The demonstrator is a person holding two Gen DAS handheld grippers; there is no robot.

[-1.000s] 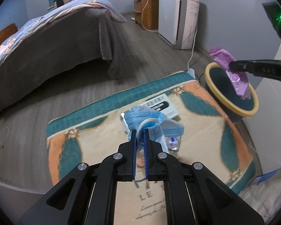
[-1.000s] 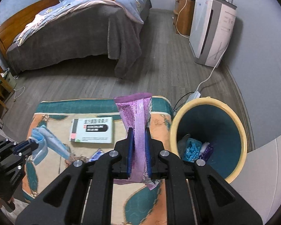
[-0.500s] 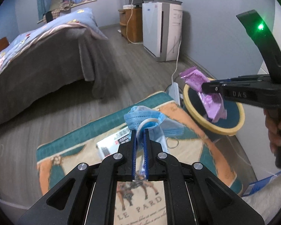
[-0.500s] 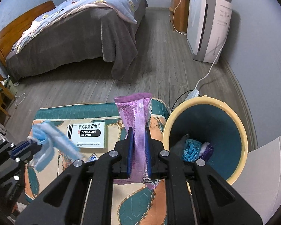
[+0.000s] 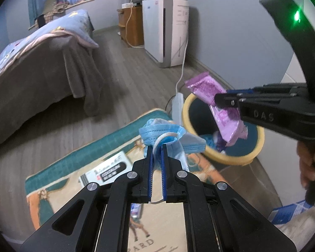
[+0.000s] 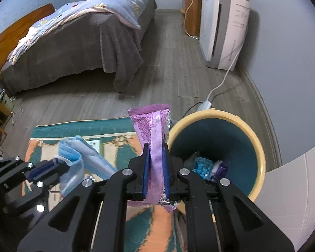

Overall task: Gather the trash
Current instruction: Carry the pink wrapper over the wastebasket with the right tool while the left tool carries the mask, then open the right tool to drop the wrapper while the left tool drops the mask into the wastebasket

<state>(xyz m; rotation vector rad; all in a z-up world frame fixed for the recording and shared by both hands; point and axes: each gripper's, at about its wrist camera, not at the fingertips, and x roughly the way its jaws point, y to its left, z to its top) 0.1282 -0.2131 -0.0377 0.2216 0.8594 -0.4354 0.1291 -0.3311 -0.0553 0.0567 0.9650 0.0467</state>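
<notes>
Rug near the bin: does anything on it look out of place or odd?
Yes. A white medicine box lies flat on the patterned rug, and a small plastic item lies near it; what that is cannot be told. Neither belongs on a floor rug. Nothing looks spilled or broken.

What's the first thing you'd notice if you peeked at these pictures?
The shiny purple plastic wrapper pinched in the right gripper, hanging beside the round yellow-rimmed teal trash bin. Next, the crumpled blue paper face mask clamped in the left gripper, above the teal and orange patterned rug.
</notes>
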